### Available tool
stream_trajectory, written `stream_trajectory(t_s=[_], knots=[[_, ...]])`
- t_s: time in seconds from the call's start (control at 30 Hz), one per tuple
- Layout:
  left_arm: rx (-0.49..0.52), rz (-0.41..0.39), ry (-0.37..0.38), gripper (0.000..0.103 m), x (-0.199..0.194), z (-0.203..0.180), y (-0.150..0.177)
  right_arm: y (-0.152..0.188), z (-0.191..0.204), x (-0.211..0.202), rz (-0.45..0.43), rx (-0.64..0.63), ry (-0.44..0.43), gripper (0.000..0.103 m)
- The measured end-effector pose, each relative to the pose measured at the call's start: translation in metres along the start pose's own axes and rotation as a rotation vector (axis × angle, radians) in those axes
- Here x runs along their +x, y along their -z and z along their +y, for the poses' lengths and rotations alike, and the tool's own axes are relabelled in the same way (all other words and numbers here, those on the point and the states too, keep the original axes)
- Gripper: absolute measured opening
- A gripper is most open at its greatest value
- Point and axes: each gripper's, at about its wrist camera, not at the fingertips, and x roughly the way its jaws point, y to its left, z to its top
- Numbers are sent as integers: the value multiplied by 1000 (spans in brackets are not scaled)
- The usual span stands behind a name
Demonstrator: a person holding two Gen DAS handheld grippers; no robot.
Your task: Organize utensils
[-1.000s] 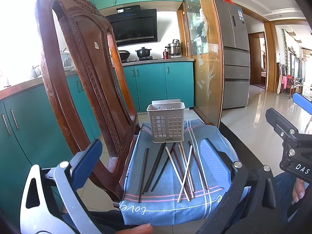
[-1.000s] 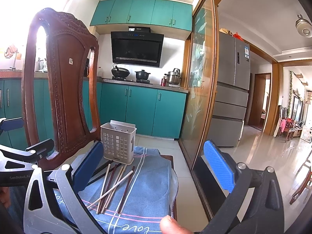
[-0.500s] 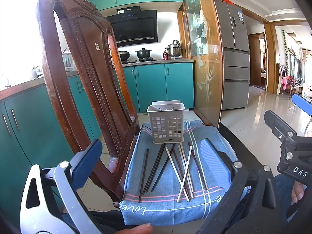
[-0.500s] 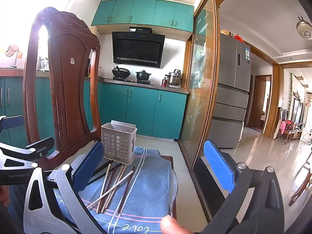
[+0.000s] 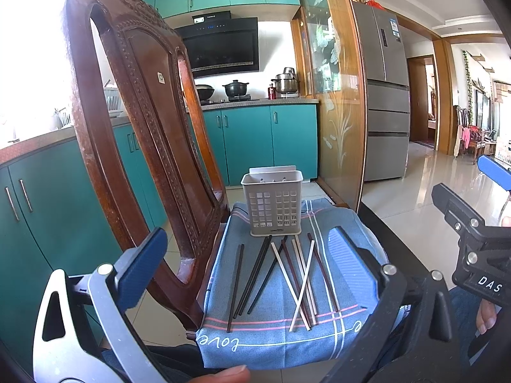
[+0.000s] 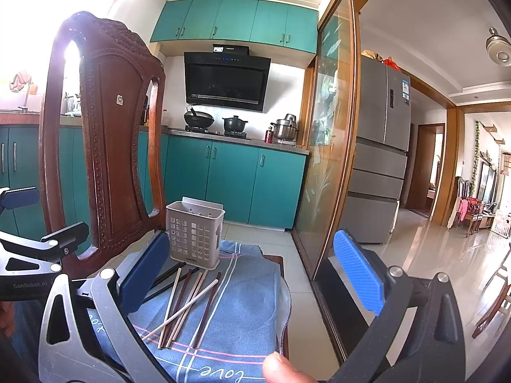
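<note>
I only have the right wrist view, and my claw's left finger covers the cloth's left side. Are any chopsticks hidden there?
Observer: Yes. The left wrist view shows four black chopsticks there, on the blue cloth.
Operator: All bunched together?
Observer: No, one lone black chopstick lies apart, nearest the chair back.
Operator: Is the left claw holding anything?
Observer: No, the left claw is open and empty.
</note>
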Motion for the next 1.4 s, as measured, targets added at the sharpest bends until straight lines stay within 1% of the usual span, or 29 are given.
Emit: stream_trajectory(t_s=[0.47,0.63,0.73,0.9,1.07,1.2,1.27,1.3,1.33,1.37,1.4], knots=[[1,8,-3,100,-1,-2,1,-1,0,-1,-3,-2,-2,100],[-6,0,-15,100,-1,-2,-2,-5,0,2,-16,-5,-12,100],[-1,9,-26,100,2,-5,-2,-4,-4,3,-14,15,-20,100],[25,26,-46,100,9,-15,-1,2,-13,12,32,46,-65,100],[43,37,-51,100,10,-26,-3,7,-20,25,74,46,-56,100],[70,67,-28,100,26,-37,-8,16,-33,38,125,97,-51,100],[86,109,3,100,43,-41,-8,24,-43,51,171,133,-36,92],[88,138,22,100,53,-42,-6,27,-46,60,202,145,-37,86],[79,191,43,100,69,-41,-1,33,-49,74,250,159,-50,76],[65,231,80,97,83,-38,4,38,-52,86,293,166,-59,71],[52,249,115,87,92,-36,7,42,-52,98,331,166,-68,66]])
